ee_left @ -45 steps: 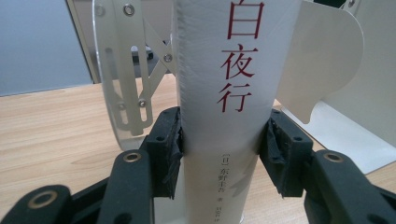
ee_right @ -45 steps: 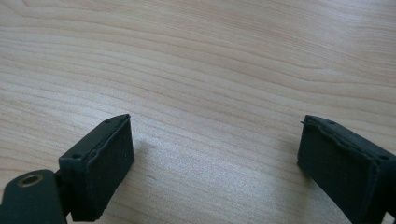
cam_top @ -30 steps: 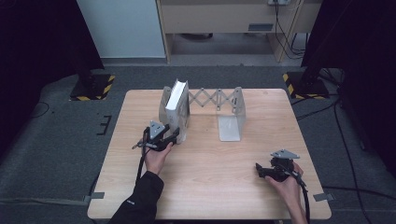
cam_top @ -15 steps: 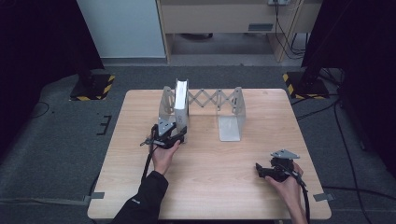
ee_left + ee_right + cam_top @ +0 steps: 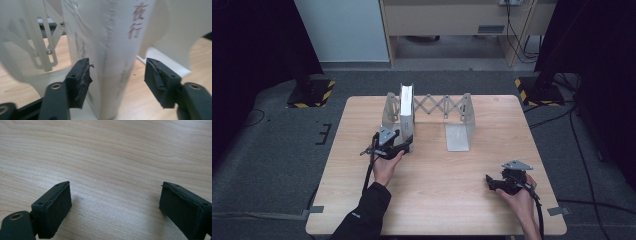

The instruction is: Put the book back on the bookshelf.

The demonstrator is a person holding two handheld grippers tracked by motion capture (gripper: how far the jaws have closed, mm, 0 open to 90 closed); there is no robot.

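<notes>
left claw spread around upright white book in metal rack, right claw spread over table

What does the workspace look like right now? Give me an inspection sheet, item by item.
Surface: wooden table, bare around the right claw.
Job's things: white book upright in the expanding metal book rack, against its left end plate.
Clutter: nothing seen.
Grippers: left claw open, jaws either side of the book's spine, right-hand jaw apart from it; right claw open over bare table.
Cables: one trails from each claw toward the person.
Surroundings: grey carpet, striped stand bases.
</notes>
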